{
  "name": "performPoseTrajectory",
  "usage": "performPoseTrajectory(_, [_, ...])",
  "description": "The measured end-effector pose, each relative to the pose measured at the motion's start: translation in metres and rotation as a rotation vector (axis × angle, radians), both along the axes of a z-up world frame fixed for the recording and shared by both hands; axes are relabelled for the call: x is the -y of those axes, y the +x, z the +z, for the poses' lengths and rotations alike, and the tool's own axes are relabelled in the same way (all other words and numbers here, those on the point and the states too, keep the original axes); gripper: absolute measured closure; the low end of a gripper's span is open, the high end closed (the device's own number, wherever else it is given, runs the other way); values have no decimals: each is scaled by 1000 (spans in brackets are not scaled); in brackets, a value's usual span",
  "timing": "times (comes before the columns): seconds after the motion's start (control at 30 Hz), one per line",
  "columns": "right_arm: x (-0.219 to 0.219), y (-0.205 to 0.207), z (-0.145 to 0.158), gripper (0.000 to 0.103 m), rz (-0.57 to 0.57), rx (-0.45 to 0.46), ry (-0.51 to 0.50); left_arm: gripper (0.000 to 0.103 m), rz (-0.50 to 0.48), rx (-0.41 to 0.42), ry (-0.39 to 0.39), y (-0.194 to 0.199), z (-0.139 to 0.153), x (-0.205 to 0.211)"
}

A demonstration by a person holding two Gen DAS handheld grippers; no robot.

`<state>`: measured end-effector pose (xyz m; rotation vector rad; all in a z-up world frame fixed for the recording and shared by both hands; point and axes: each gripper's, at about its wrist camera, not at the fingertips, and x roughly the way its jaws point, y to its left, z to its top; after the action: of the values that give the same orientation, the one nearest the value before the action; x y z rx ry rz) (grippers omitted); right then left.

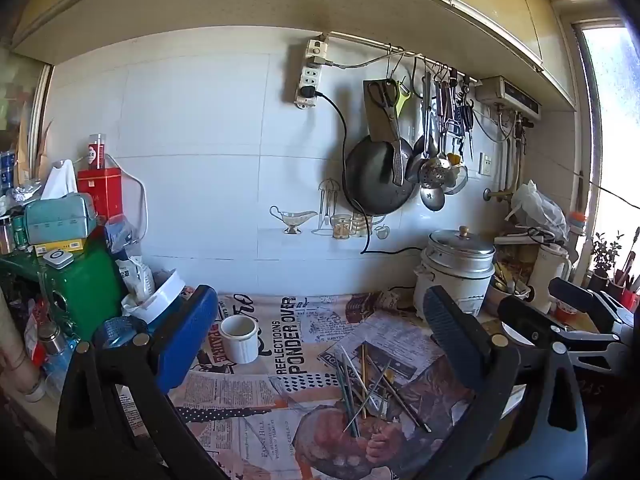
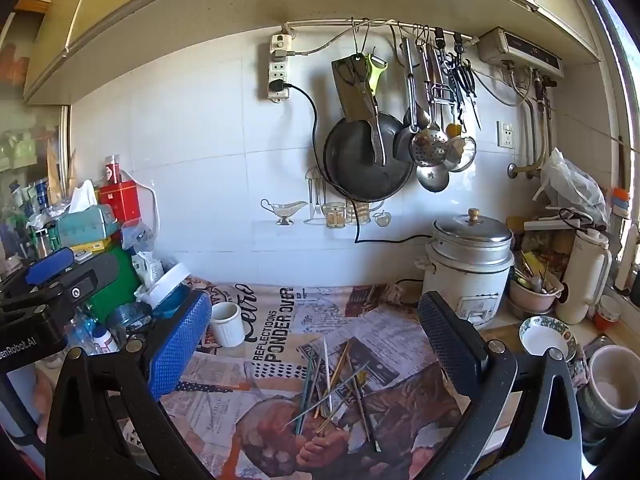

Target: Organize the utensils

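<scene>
A loose heap of chopsticks (image 1: 372, 392) lies crossed on the newspaper-covered counter, between my fingers in both views; the chopsticks (image 2: 336, 392) touch neither gripper. A white ribbed ceramic cup (image 1: 240, 338) stands upright behind and left of the heap, and the same cup (image 2: 228, 323) is empty as far as I can see. My left gripper (image 1: 320, 336) hovers above the counter, open wide with nothing between its blue and black pads. My right gripper (image 2: 320, 336) is likewise open and empty. In the left wrist view the right gripper's black body (image 1: 568, 320) sits at the right.
A rice cooker (image 2: 468, 268) stands at the back right, with bowls (image 2: 544, 336) and a mug (image 2: 612, 384) beside it. A green box (image 1: 92, 280), tissue box and bottles crowd the left. A pan (image 1: 376, 176), ladles and scissors hang on the tiled wall.
</scene>
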<state>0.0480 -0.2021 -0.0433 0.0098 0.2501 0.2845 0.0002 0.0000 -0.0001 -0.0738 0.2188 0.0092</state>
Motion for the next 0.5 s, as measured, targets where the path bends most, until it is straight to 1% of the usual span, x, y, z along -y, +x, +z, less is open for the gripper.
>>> performPoseTrajectory(0.2, [1, 0, 0, 0, -1, -9, 2, 0, 14, -14, 2, -3, -2, 3])
performPoseTrajectory(0.23, [1, 0, 0, 0, -1, -9, 0, 0, 17, -20, -6, 1, -5, -4])
performPoseTrajectory(0.3, [-15, 1, -4, 0, 2, -9, -6, 0, 21, -25, -2, 0, -7, -4])
performPoseTrajectory(0.37, [-19, 1, -6, 0, 3, -10, -3, 0, 24, -34, -10, 6, -9, -8])
performPoseTrajectory(0.5, [-24, 1, -5, 0, 3, -14, -2, 0, 26, -40, -15, 5, -12, -9])
